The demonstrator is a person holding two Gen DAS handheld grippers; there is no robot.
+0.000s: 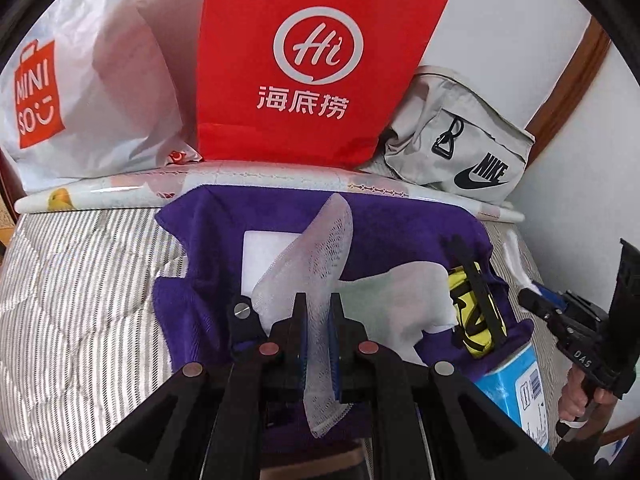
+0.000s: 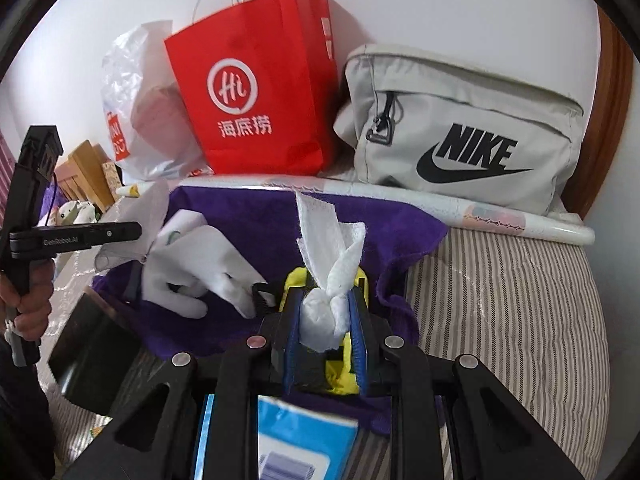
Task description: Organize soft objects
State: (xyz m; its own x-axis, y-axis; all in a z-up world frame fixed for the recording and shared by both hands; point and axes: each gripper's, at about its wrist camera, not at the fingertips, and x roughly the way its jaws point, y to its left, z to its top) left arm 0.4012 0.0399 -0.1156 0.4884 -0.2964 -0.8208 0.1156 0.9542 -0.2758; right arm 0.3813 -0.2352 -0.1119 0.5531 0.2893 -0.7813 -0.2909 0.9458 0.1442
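My left gripper (image 1: 319, 320) is shut on a translucent white mesh sleeve (image 1: 320, 248), held above a purple towel (image 1: 280, 216) on the striped bed. It also shows at the left of the right wrist view (image 2: 138, 230). My right gripper (image 2: 326, 312) is shut on a knotted white cloth (image 2: 328, 280), over a yellow and black item (image 2: 340, 376) that also shows in the left wrist view (image 1: 472, 312). A white glove (image 2: 200, 268) lies on the towel (image 2: 248, 216) between the grippers.
A red paper bag (image 1: 312, 64), a white Miniso plastic bag (image 1: 80, 88) and a grey Nike bag (image 2: 464, 128) stand against the wall behind a rolled sheet (image 1: 260, 180). A blue packet (image 1: 516, 392) lies at the towel's near right. The striped bedding (image 2: 520, 288) spreads right.
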